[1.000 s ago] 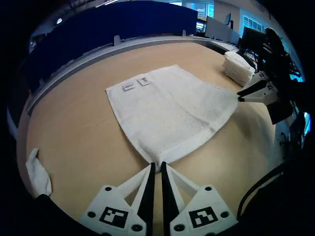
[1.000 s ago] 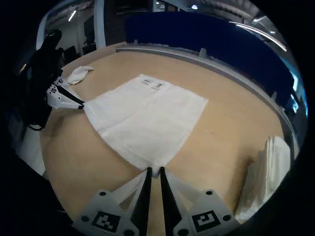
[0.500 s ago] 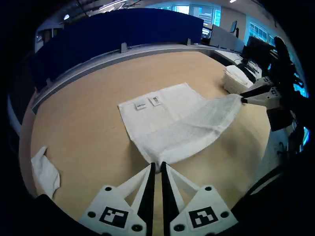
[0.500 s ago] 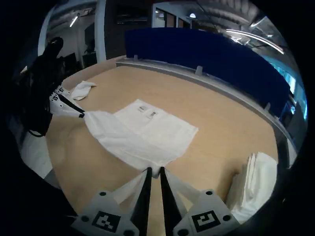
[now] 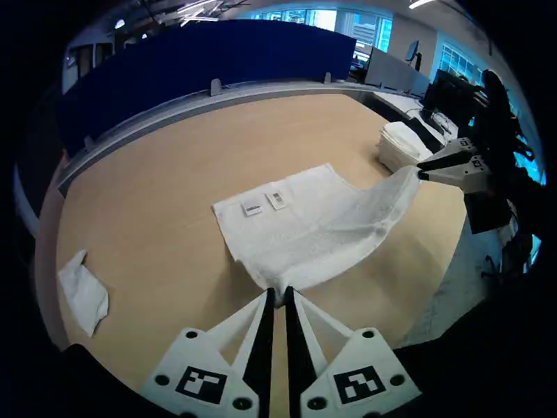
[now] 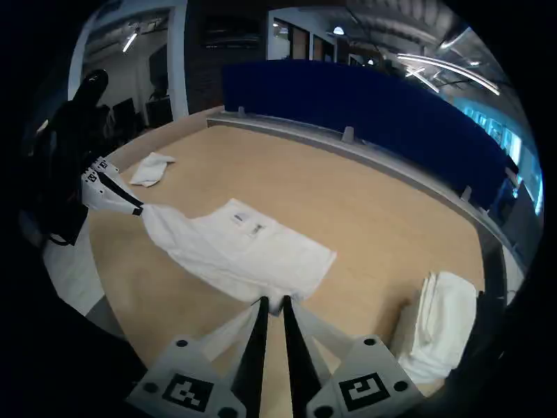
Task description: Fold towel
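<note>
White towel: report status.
Left gripper, right gripper shut on near corners. White terry towel: near edge raised, far half flat. White folded-towel stack, crumpled white cloth lie clear.

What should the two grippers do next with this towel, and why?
Probably carry both corners forward toward the labelled far edge: the left gripper and right gripper each pinch a lifted near corner of the towel, while its far half lies flat on the table.

I saw a plain white towel [image 5: 313, 233] with two small white tags [image 5: 264, 203] printed dark. Table [image 5: 160, 209] was light tan wood, divider [image 5: 209, 56] deep blue. Left gripper [image 5: 277, 292] and right gripper [image 6: 273, 301]: white bodies, black fingers [image 5: 261, 334], black-and-white square markers [image 5: 202, 384]. Folded stack [image 6: 442, 313] and crumpled cloth [image 5: 83, 296] were also white.
</note>
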Demonstrator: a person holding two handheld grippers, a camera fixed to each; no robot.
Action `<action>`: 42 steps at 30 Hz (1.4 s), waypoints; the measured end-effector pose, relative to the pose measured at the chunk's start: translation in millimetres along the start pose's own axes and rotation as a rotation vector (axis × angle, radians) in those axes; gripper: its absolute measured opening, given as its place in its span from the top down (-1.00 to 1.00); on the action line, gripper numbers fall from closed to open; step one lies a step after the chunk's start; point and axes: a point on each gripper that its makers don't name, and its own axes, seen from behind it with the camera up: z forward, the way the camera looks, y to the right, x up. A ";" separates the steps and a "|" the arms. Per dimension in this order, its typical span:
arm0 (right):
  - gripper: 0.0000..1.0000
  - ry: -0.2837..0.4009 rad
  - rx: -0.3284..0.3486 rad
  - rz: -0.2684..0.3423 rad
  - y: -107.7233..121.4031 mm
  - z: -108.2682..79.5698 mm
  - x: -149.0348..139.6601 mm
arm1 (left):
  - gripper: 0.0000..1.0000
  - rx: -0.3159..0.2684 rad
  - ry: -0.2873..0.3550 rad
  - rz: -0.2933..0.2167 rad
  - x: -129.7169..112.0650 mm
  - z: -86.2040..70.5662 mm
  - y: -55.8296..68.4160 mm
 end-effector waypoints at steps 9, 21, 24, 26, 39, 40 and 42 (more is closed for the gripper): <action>0.69 -0.011 0.004 -0.014 1.5 4.0 1.1 | 0.78 0.019 -0.017 -0.021 1.3 4.8 -5.4; 0.69 -0.022 -0.019 -0.018 26.1 34.7 11.0 | 0.78 0.053 -0.013 -0.030 30.0 32.8 -25.1; 0.68 -0.024 -0.026 -0.013 35.1 45.4 14.1 | 0.78 0.060 -0.013 -0.030 36.5 41.5 -31.3; 0.69 -0.026 -0.031 -0.006 40.9 53.5 14.8 | 0.78 0.070 -0.018 -0.029 39.0 47.6 -36.8; 0.69 -0.066 -0.045 0.031 64.6 97.0 6.5 | 0.78 0.083 -0.051 -0.044 42.7 97.7 -57.8; 0.69 -0.070 -0.044 0.035 65.6 99.3 4.9 | 0.78 0.083 -0.054 -0.041 41.7 101.1 -58.7; 0.69 -0.078 -0.044 0.042 67.6 104.3 1.4 | 0.78 0.083 -0.062 -0.035 39.4 108.0 -60.7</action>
